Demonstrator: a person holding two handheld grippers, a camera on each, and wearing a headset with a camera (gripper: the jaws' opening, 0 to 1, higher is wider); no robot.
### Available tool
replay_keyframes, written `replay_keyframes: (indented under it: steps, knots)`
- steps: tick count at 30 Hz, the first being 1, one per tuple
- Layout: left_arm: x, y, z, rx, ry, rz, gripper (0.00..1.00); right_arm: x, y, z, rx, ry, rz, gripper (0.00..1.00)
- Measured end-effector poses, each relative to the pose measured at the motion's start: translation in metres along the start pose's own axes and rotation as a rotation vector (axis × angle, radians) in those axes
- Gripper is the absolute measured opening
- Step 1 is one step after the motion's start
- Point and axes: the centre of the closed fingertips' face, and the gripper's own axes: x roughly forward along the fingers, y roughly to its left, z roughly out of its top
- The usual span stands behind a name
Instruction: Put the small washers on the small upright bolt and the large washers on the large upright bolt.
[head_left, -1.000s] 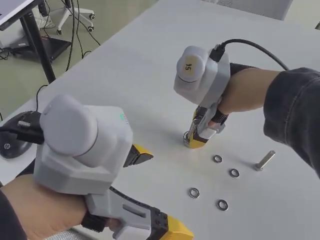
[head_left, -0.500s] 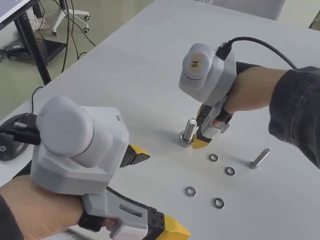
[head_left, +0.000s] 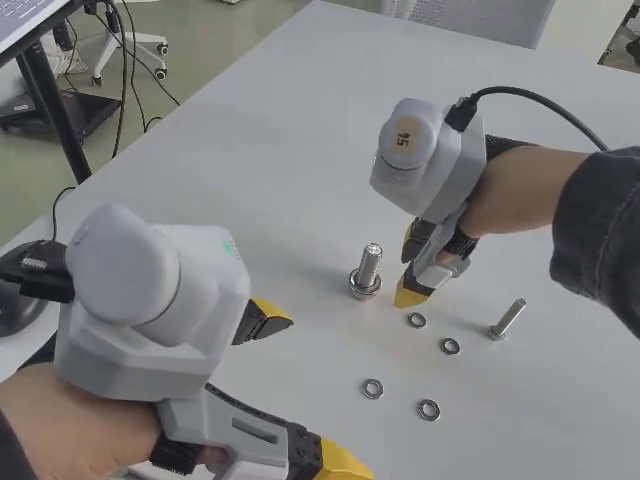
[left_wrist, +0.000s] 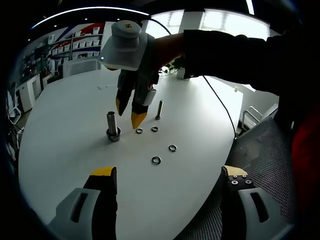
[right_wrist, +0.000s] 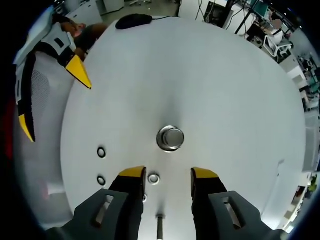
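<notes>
At near left, our left gripper (left_wrist: 169, 171), grey moulded plastic with yellow-tipped jaws, is spread wide and empty. On the matte white table (head_left: 250, 150) the large threaded steel bolt (head_left: 368, 264) stands upright with a wider metal ring at its foot. The right gripper view looks down on the bolt's round end face. Just right of the bolt hangs the right gripper (head_left: 411, 268), jaws parted, holding nothing. Four small shiny steel washers (head_left: 417, 320) lie loose nearer us. The small steel bolt (head_left: 506, 318) lies on its side, farthest right.

yellow sticker (head_left: 402, 141) "15" (digits unsure), right gripper (head_left: 412, 268)
</notes>
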Motion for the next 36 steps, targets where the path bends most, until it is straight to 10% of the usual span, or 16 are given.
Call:
replay_keyframes:
  steps: [36]
  knots:
    - [0.001, 0.001, 0.001, 0.015, 0.015, 0.007, 0.85, 0.014, 0.018, -0.028, 0.089, -0.027, 0.021, 0.3]
